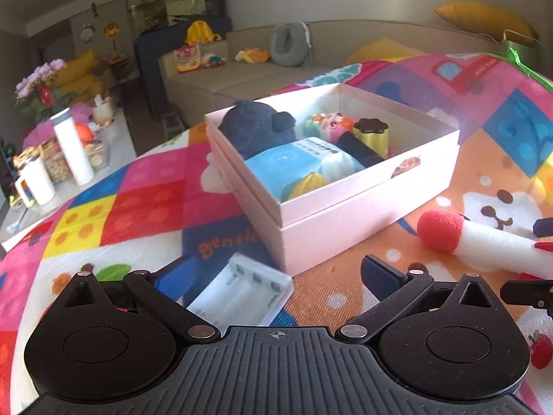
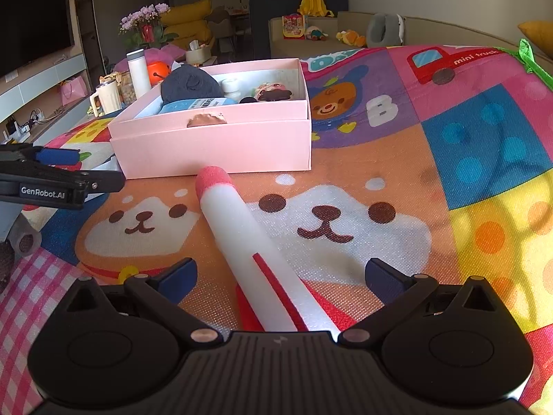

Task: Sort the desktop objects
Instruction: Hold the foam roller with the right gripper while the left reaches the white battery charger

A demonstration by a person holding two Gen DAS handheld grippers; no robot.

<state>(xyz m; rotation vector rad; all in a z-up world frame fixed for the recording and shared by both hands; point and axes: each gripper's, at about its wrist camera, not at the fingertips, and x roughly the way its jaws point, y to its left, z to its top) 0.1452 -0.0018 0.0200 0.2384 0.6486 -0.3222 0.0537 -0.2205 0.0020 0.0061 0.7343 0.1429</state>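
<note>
A pink box [image 1: 345, 214] [image 2: 214, 145] stands on the colourful mat and holds a dark plush toy [image 1: 255, 128], a blue packet [image 1: 297, 162] and small toys. My left gripper [image 1: 276, 276] is open just in front of the box, with a clear plastic battery case [image 1: 242, 294] lying between its fingers, not gripped. A white foam rocket with a red tip [image 2: 249, 249] [image 1: 477, 238] lies on the mat to the right of the box. My right gripper [image 2: 280, 276] is open, its fingers on either side of the rocket's tail end. The left gripper also shows at the left edge of the right wrist view [image 2: 52, 173].
The patterned play mat [image 2: 449, 138] covers the table. Beyond its left edge stand a white bottle [image 1: 72, 145], a mug [image 1: 34, 180] and snack jars. A sofa [image 1: 242, 72] lies behind.
</note>
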